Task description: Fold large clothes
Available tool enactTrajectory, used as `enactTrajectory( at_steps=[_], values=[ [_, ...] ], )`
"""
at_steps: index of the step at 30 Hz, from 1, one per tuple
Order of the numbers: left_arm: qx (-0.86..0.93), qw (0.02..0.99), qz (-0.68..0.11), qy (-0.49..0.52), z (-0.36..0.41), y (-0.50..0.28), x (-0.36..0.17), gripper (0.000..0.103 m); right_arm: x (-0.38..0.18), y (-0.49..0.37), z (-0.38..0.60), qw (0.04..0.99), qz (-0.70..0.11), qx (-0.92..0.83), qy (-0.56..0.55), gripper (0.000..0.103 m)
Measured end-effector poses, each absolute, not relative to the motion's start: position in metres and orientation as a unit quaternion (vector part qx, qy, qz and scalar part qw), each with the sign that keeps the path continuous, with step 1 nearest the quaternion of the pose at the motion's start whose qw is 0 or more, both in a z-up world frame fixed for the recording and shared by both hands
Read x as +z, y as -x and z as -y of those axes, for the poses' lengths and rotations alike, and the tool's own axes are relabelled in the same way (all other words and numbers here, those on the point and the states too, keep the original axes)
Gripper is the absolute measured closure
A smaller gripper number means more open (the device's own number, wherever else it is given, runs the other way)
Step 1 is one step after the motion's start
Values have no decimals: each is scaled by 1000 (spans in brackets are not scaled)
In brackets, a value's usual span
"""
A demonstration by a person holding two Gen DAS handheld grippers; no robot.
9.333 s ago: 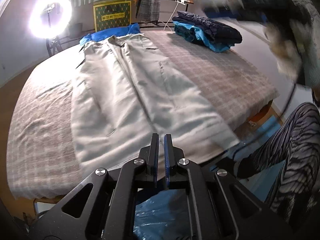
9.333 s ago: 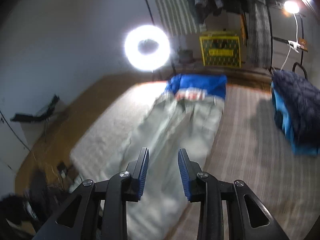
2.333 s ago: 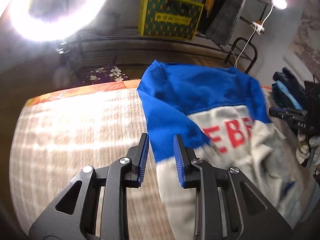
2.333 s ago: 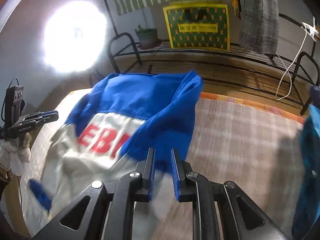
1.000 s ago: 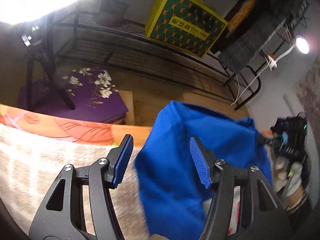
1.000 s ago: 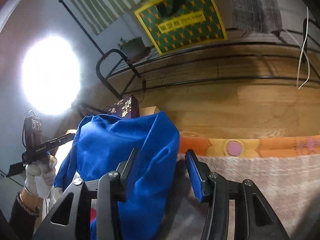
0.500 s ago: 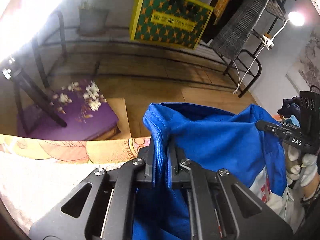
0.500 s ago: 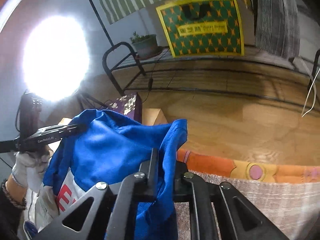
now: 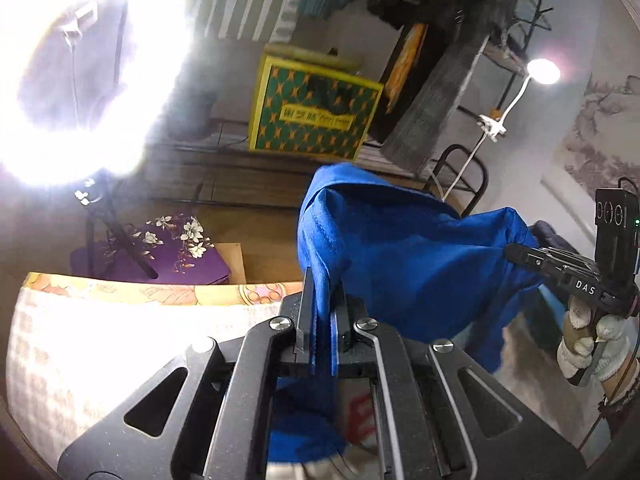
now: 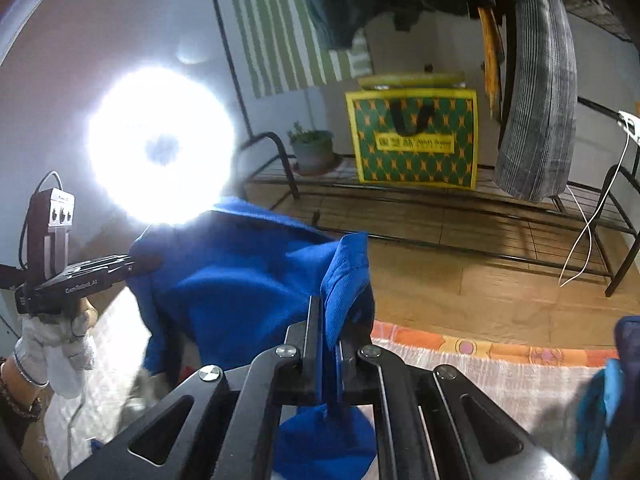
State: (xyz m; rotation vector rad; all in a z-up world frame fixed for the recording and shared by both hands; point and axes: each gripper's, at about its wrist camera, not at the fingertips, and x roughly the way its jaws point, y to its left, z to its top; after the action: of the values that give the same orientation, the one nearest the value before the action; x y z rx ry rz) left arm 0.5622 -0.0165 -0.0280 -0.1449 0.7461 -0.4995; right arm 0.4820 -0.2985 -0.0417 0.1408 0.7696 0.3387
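The garment is a large coat with a blue top part (image 9: 404, 256) and a pale body with red letters (image 9: 360, 408). My left gripper (image 9: 322, 312) is shut on one blue corner and holds it raised above the bed. My right gripper (image 10: 330, 332) is shut on the other blue corner (image 10: 344, 276), also raised. The blue cloth (image 10: 240, 292) hangs stretched between them. The right gripper shows at the right of the left wrist view (image 9: 516, 254); the left gripper shows at the left of the right wrist view (image 10: 132, 266).
The checked bed cover (image 9: 80, 352) with an orange border (image 10: 480, 346) lies below. Beyond the bed's end are a bright ring light (image 10: 160, 144), a purple flowered box (image 9: 160, 248), a metal rack (image 10: 440, 216) with a green-yellow bag (image 10: 416, 140), and hanging clothes (image 10: 536, 80). Folded dark clothes (image 10: 616, 392) lie at right.
A second ago both grippers were open around the blue corners. They then shut on them and have lifted the blue end of the coat higher off the bed.
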Motion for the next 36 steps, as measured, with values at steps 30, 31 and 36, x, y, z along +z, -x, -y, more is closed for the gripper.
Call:
enactTrajectory(
  at_steps=[30, 31, 36],
  values=[
    [-252, 883, -394, 34, -37, -253, -38, 101, 4, -156, 227, 889, -402, 217, -1, 102],
    [-250, 882, -398, 32, -38, -249, -43, 101, -1, -150, 226, 887, -407, 217, 3, 102],
    [-250, 872, -421, 10, -39, -222, -63, 100, -28, -121, 224, 875, -433, 213, 21, 102]
  ],
)
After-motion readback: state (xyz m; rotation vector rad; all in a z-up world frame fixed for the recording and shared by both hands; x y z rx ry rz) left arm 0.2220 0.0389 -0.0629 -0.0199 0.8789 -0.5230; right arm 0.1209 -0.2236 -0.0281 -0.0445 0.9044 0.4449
